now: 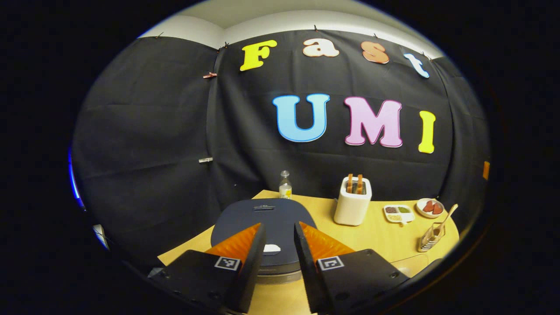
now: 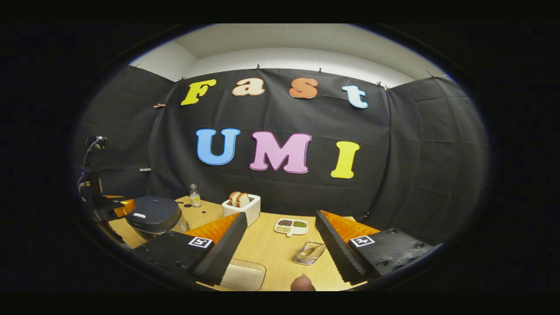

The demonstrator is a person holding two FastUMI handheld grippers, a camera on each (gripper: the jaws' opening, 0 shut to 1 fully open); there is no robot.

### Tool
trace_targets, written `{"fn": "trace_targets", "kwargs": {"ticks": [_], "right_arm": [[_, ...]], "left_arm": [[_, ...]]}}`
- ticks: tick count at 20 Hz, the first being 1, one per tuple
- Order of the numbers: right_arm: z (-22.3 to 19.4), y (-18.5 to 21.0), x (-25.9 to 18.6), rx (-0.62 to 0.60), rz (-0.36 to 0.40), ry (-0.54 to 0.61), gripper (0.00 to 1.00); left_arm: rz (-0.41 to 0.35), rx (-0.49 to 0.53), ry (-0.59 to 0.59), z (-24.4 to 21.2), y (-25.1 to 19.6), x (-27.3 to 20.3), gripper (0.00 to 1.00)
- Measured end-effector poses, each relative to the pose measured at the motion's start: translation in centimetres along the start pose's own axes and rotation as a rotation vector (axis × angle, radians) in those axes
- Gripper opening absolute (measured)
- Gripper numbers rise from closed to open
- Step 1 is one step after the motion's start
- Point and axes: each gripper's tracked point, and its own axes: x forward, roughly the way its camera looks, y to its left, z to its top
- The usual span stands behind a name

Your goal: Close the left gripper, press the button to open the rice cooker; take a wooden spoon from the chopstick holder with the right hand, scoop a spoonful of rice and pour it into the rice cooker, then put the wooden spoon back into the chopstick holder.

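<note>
The dark-lidded rice cooker point(image 1: 262, 214) stands right in front of my left gripper point(image 1: 280, 227), lid down. Its white button point(image 1: 271, 248) shows in the gap between my left fingers, which stand a little apart and hold nothing. In the right gripper view the cooker point(image 2: 153, 214) is at the far left, with the left gripper point(image 2: 118, 205) beside it. A wooden spoon point(image 1: 447, 216) leans out of the wire chopstick holder point(image 1: 431, 238). My right gripper point(image 2: 281, 216) is wide open above the table, and the holder point(image 2: 309, 253) lies just below and between its fingers. A divided dish of grains point(image 2: 291, 226) sits beyond.
A white toaster point(image 1: 353, 201) with bread slices stands right of the cooker, a small bottle point(image 1: 285, 186) behind it. A plate point(image 1: 430, 207) with red pieces sits at the far right. A pale mat point(image 2: 243, 274) lies at the near table edge.
</note>
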Motion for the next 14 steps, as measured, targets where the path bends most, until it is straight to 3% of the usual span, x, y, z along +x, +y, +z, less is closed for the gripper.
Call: {"fn": "trace_targets", "kwargs": {"ticks": [2, 3, 5, 11, 14], "right_arm": [[-0.1, -0.1, -0.2, -0.002, -0.003, 0.003, 0.98], [-0.2, -0.2, -0.3, -0.001, -0.006, 0.004, 0.98], [-0.4, -0.4, -0.6, 0.001, -0.014, 0.008, 0.98], [-0.3, -0.6, -0.7, 0.009, -0.020, 0.007, 0.98], [-0.3, -0.3, -0.8, 0.009, -0.018, 0.004, 1.00]], "left_arm": [[-0.004, -0.035, 0.058, -1.4, 0.2, 1.3, 0.41], [-0.005, -0.049, 0.100, -2.3, 0.3, 1.7, 0.32], [0.037, -0.062, 0.147, -3.6, 1.9, 2.6, 0.24], [0.055, -0.084, 0.284, -6.4, 2.7, 4.5, 0.08], [0.028, -0.079, 0.321, -6.6, 2.2, 4.9, 0.07]]}}
